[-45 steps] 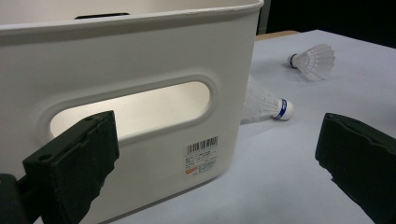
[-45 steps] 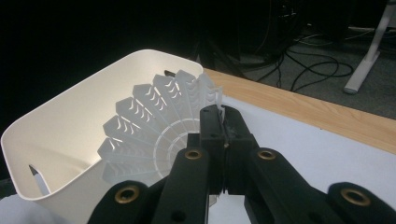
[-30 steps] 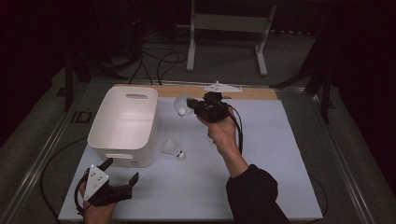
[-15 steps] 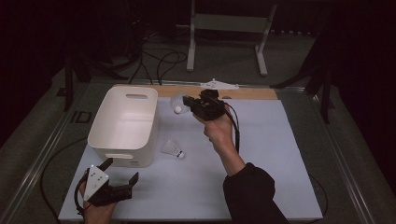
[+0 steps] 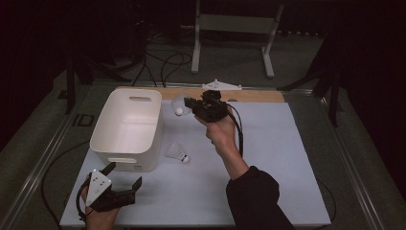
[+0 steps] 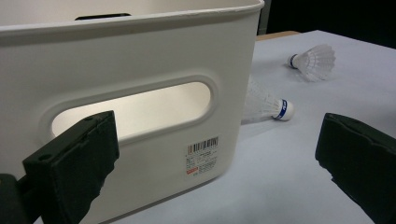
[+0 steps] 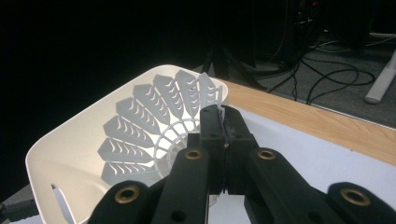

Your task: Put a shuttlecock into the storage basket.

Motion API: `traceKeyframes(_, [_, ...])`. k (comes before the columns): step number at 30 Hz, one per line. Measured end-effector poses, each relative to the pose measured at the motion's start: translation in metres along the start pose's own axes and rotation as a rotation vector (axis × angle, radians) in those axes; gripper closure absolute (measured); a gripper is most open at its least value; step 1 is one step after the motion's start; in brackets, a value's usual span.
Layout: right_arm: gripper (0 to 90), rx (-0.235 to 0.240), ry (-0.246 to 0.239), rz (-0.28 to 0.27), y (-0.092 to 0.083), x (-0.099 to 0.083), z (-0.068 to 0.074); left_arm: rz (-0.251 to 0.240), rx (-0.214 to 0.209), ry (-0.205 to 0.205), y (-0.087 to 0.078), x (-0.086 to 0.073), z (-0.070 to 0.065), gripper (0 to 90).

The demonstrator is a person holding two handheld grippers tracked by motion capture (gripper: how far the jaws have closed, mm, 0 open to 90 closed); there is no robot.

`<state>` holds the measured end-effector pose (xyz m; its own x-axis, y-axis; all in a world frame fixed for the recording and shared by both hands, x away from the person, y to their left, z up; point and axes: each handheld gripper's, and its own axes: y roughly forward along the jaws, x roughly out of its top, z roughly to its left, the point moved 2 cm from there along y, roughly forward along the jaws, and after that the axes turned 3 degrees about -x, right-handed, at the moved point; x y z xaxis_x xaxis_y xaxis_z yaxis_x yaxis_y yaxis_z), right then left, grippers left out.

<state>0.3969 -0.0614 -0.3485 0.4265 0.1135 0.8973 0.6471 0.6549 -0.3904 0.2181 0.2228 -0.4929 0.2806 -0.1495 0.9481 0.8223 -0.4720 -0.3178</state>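
While the left gripper (image 5: 122,182) is resting with jaws wide apart by the white plastic tub (image 5: 125,128), the right gripper (image 5: 190,104) is pinching a white feathered shuttlecock's (image 5: 179,104) skirt rim, raised beside the tub's far corner.

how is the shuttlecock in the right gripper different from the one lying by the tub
The held shuttlecock is off the table, pinched by its skirt in the right gripper just past the far right corner of the white tub; the loose shuttlecock lies on its side on the white mat, touched by nothing. The held one's cork points down toward the tub, the loose one's away from it. Both are white plastic.
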Motion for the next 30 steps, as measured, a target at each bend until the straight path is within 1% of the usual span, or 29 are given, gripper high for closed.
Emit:
traceKeyframes(2, [89.1,-0.001,0.001,-0.001,0.000,0.000,0.001,0.000,-0.001,0.000,0.000,0.000,0.000,0.2])
traceKeyframes(4, [89.1,0.012,-0.007,-0.004,0.001,0.001,0.001,0.000,0.000,0.000,0.000,0.000,0.000,0.2])
traceKeyframes(6, [89.1,0.006,-0.002,0.000,0.002,0.002,0.003,-0.001,-0.001,0.000,0.000,0.000,0.000,0.2])
traceKeyframes(7, [89.0,0.016,-0.010,-0.003,0.002,0.002,0.003,-0.001,-0.001,0.000,0.000,0.000,0.000,0.2])
traceKeyframes(8, [89.1,0.009,-0.004,0.000,0.003,0.002,0.005,-0.001,-0.001,0.000,0.000,0.000,0.000,0.2])
traceKeyframes(9, [89.1,0.015,-0.001,-0.004,0.004,0.002,0.005,-0.001,-0.001,0.000,0.000,0.000,0.000,0.2])
traceKeyframes(11, [89.1,0.022,-0.010,-0.001,0.005,0.002,0.005,-0.001,-0.001,0.001,0.000,0.000,0.000,0.2])
traceKeyframes(15, [89.1,0.019,0.001,0.001,0.007,0.002,0.007,0.000,-0.001,0.000,0.000,0.000,0.000,0.2])
traceKeyframes(18, [89.1,0.031,-0.003,-0.002,0.008,0.003,0.007,-0.001,-0.002,0.000,0.000,0.000,0.000,0.2])
traceKeyframes(20, [89.1,0.025,0.002,0.000,0.009,0.003,0.009,0.000,-0.002,0.000,0.000,0.000,0.000,0.2])
traceKeyframes(22, [89.1,0.037,-0.003,-0.001,0.009,0.003,0.009,-0.001,-0.003,0.000,0.000,0.000,0.000,0.2])
traceKeyframes(23, [89.1,0.028,0.002,0.002,0.010,0.003,0.011,-0.001,-0.003,0.000,0.000,0.000,0.000,0.2])
traceKeyframes(25, [89.0,0.042,-0.006,-0.004,0.011,0.004,0.011,-0.001,-0.002,0.000,0.000,0.000,0.000,0.2])
traceKeyframes(26, [89.1,0.038,0.002,-0.005,0.011,0.004,0.012,-0.002,-0.003,0.000,0.000,0.000,0.000,0.2])
traceKeyframes(27, [89.0,0.036,-0.001,-0.001,0.011,0.004,0.013,-0.002,-0.002,0.000,0.000,0.000,0.000,0.2])
traceKeyframes(28, [89.1,0.045,-0.009,-0.002,0.012,0.004,0.013,-0.002,-0.002,0.000,0.000,0.000,0.000,0.2])
traceKeyframes(30, [89.1,0.040,0.001,-0.001,0.013,0.005,0.015,-0.003,-0.003,-0.001,0.000,0.000,0.000,0.2])
